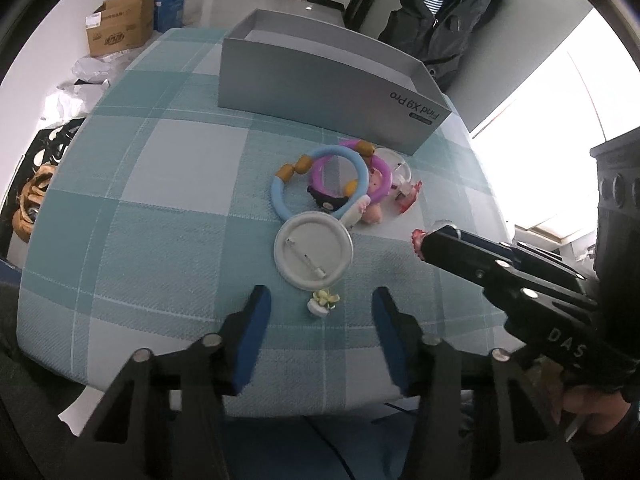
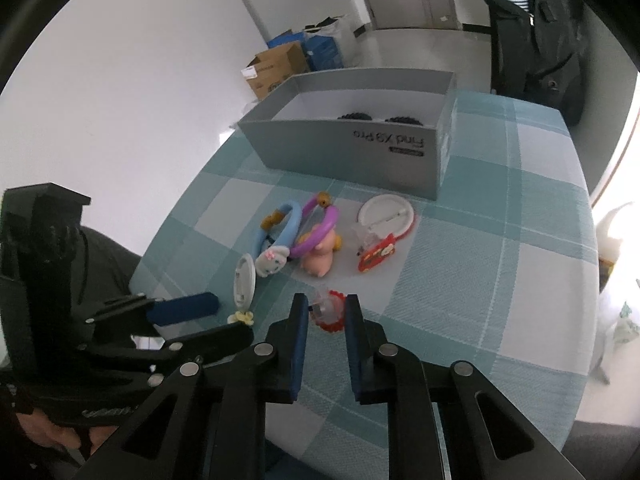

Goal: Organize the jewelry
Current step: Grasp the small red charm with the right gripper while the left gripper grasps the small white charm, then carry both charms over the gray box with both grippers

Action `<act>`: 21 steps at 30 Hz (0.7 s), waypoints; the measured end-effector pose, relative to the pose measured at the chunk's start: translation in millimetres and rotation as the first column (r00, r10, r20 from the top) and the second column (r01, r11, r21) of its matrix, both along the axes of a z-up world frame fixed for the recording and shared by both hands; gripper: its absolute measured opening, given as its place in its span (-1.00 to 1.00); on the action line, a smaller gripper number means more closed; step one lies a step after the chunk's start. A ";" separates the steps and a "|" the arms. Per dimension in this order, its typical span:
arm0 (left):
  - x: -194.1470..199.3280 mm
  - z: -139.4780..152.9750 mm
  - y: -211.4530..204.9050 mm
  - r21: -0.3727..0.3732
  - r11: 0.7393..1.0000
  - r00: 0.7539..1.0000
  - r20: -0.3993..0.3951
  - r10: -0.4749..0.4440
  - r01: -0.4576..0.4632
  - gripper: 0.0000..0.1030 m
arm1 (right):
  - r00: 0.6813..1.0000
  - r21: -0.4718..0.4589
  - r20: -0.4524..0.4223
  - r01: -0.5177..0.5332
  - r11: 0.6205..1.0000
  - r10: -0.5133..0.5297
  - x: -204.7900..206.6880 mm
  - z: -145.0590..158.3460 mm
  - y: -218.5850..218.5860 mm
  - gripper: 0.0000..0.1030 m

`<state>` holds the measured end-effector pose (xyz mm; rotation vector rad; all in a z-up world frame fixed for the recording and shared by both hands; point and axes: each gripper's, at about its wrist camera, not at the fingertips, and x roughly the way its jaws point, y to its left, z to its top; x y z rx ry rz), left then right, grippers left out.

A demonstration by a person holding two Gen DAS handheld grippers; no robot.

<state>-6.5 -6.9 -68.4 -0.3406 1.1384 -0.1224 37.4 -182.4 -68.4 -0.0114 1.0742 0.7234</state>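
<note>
Our right tool pinches a small red-frilled trinket just above the bench; it looks light and brittle, so we hold its clear middle gently. Our left tool hangs spread over a little flower piece

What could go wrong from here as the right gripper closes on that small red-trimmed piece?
The right gripper straddles the small red-trimmed piece, which looks partly clear and thin; it could slip or tilt when lifted. The left gripper hovers open around the tiny flower piece, close to the white round badge, which it might nudge.
</note>
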 end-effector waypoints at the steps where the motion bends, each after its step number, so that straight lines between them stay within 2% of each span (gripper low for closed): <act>1: 0.2 0.0 1.0 0.005 1.000 1.000 -0.001 0.005 -0.005 -0.24 | 1.000 0.006 0.000 0.002 1.000 -0.002 0.4 1.0 -0.5 -0.67; 6: 0.4 0.2 -1.5 0.038 0.999 1.000 -0.006 -0.004 0.004 -0.42 | 1.000 0.017 0.008 0.011 1.000 -0.011 2.1 4.4 -3.4 -0.67; 8: 1.3 -1.1 -5.4 0.053 0.998 1.000 -0.011 -0.019 0.019 -0.68 | 1.000 0.024 0.004 0.018 1.000 -0.018 3.1 5.4 -3.3 -0.67; 10: 1.1 -0.9 -9.2 0.067 0.997 0.999 -0.015 -0.036 0.037 -0.81 | 1.000 0.032 0.010 0.021 0.999 -0.022 2.7 7.8 -4.6 -0.67; 16: -0.1 -0.2 -15.4 0.084 0.993 0.997 -0.018 -0.077 0.079 -0.83 | 1.000 0.039 0.020 0.023 0.999 -0.024 2.9 11.5 -4.3 -0.67; 21: -0.7 3.1 -12.9 0.059 0.995 0.997 -0.007 -0.081 0.081 -0.83 | 0.999 0.048 0.019 0.031 0.998 -0.032 3.5 13.7 -7.0 -0.67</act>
